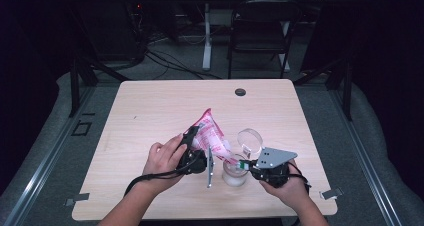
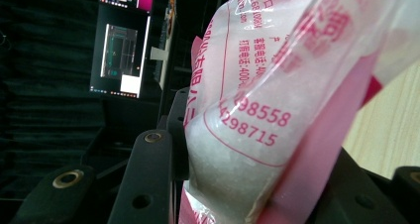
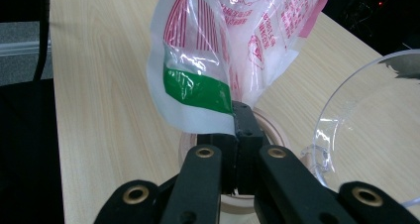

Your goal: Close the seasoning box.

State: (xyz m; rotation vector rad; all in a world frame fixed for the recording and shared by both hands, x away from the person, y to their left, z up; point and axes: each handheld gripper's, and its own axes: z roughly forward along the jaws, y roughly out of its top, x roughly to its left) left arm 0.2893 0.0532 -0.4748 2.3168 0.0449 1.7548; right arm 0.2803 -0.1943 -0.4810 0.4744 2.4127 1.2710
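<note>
A pink-and-white printed plastic bag [image 1: 212, 136] of white granules hangs tilted over a small clear jar [image 1: 235, 176] near the table's front edge. My left gripper [image 1: 193, 137] is shut on the bag's full upper part; in the left gripper view the bag [image 2: 257, 110] bulges between the black jaws. My right gripper [image 1: 242, 164] is shut on the bag's lower corner. In the right gripper view the jaws [image 3: 238, 122] pinch the corner beside a green band on the bag [image 3: 198, 87], just above the jar's rim [image 3: 277, 130]. The jar holds some white contents.
A clear round lid [image 1: 250, 139] lies right behind the jar and appears as a curved transparent edge [image 3: 356, 115] in the right gripper view. The light wooden table [image 1: 150, 111] has a dark grommet [image 1: 240, 92] at the back. A black chair [image 1: 260, 31] stands beyond the table.
</note>
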